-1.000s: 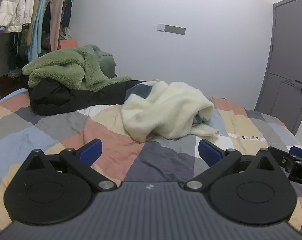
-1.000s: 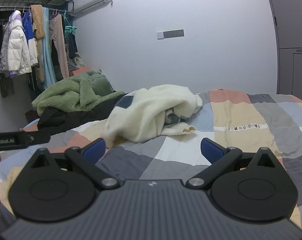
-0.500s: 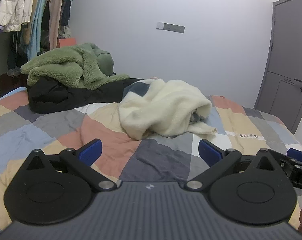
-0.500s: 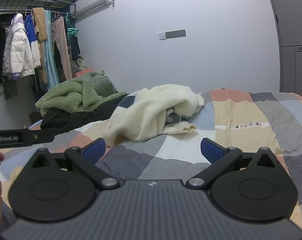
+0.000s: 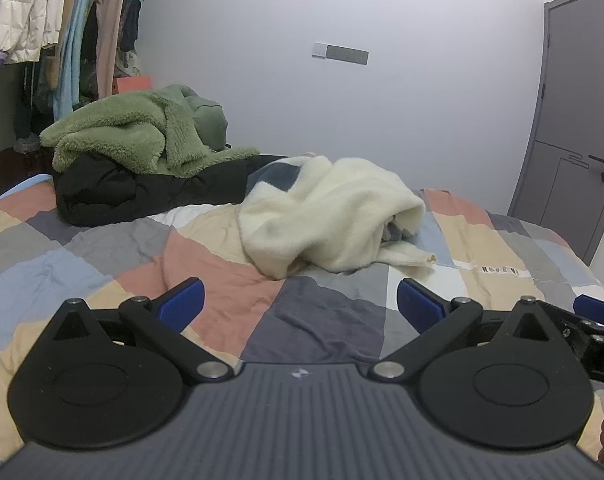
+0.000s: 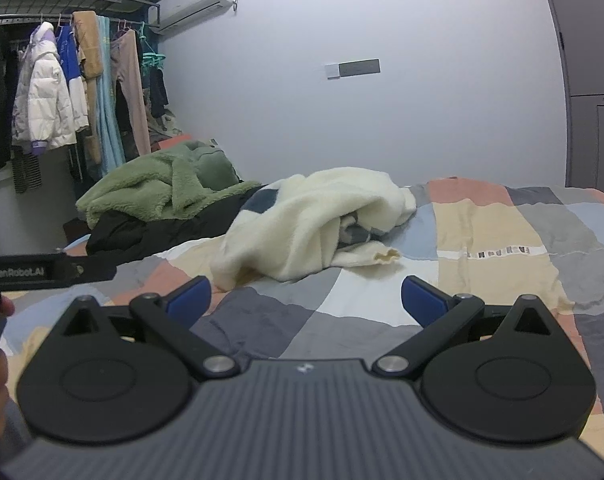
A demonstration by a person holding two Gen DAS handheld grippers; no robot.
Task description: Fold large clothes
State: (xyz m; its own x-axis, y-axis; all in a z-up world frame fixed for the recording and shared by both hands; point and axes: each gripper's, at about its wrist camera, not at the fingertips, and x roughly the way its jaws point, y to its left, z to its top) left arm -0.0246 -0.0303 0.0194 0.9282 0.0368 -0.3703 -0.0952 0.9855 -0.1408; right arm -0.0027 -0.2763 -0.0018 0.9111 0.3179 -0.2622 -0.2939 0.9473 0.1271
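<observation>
- Both of your views have crept a little closer to the cream fleece garment (image 5: 326,216) over the last second: it sits slightly bigger and a touch nearer the middle of each frame than it did a moment ago. That's the only real change; nothing on the bed (image 5: 102,256) has been moved.
- What that means, as far as I can judge: you're on the approach, and the folding itself hasn't started. The cream fleece garment is a crumpled heap, one cuff (image 6: 386,256) poking out on its door side, so it'll need spreading flat first.
- Your left hand-held gripper (image 5: 300,300) has its blue pads (image 5: 182,300) spread wide, holding nothing and touching nothing, with only patchwork bedcover showing between them. It hovers on the near side of the cream fleece garment, clearly short of it.
- Your right hand-held gripper (image 6: 306,294) is the same deal: jaws wide, empty, not touching fabric, also short of the cream fleece garment.
- Behind the cream fleece garment, toward the clothes rack (image 6: 62,92), there's a green fleece (image 5: 134,136) dumped on top of a black jacket (image 5: 114,196). Those look like later jobs, so I'd go for the cream one first since it's closest.
</observation>
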